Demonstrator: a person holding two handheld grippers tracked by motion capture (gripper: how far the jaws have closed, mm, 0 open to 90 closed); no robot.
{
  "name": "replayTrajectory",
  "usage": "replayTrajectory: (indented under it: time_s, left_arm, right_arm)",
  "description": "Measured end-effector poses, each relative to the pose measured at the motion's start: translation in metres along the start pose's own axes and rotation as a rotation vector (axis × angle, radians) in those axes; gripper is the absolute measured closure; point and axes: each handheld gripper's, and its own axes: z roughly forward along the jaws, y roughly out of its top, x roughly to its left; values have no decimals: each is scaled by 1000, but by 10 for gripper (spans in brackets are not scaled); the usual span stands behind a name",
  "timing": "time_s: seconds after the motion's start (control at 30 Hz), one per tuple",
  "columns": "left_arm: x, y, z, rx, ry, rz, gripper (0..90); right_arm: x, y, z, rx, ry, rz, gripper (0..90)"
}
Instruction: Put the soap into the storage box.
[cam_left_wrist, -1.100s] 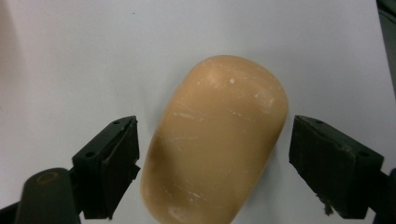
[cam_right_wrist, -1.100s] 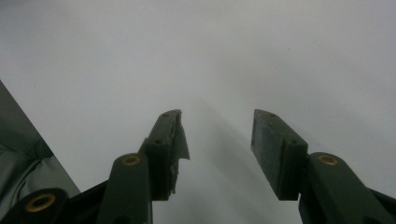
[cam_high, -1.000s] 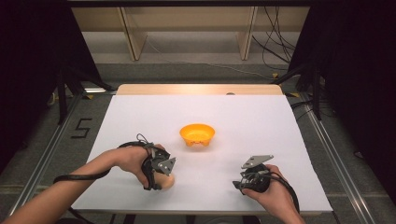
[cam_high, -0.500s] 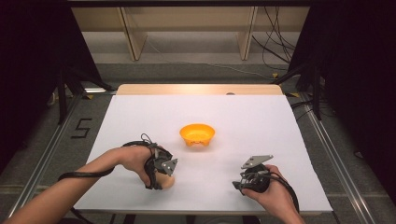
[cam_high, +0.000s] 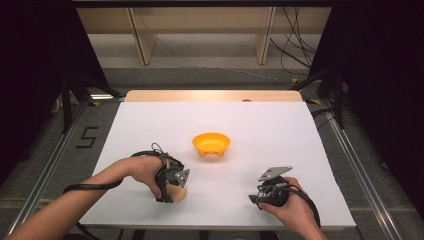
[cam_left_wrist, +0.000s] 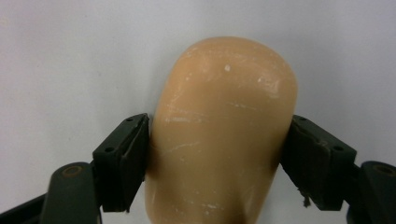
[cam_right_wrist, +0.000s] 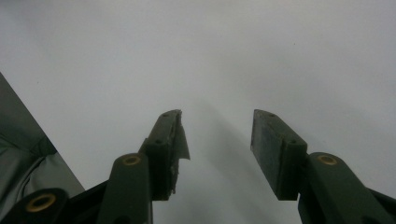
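Tan rounded object (cam_left_wrist: 219, 135): one, lying on the white worktop (cam_high: 280, 130), left gripper (cam_high: 172, 184) jaws pressing its sides. Orange bowl (cam_high: 211, 144): one (mid-worktop). Right gripper (cam_right_wrist: 217, 140): jaws standing apart, gripping nothing.

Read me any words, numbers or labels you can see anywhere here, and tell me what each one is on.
"5": a dark numeral marked on the grey floor, left of the table.
No other text: none on the orange bowl, the tan object between the left gripper's jaws, or the right gripper.
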Motion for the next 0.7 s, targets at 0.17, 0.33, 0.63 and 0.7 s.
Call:
replayTrajectory:
  time_s: [0.17, 0.33, 0.63, 0.7]
  left_arm:
    - [-2, 0, -1, -6, 8, -20, 297]
    - [-4, -2, -1, -27, 15, -72, 304]
    - [-6, -6, -6, -57, 45, -156, 312]
    - [-7, -8, -10, -57, 54, -167, 313]
  right_arm:
    - [2, -1, 0, -5, -9, 35, 534]
    - [2, -1, 1, -8, -16, 23, 535]
    - [2, -1, 1, -10, -14, 29, 536]
    - [2, -2, 1, -8, -12, 35, 536]
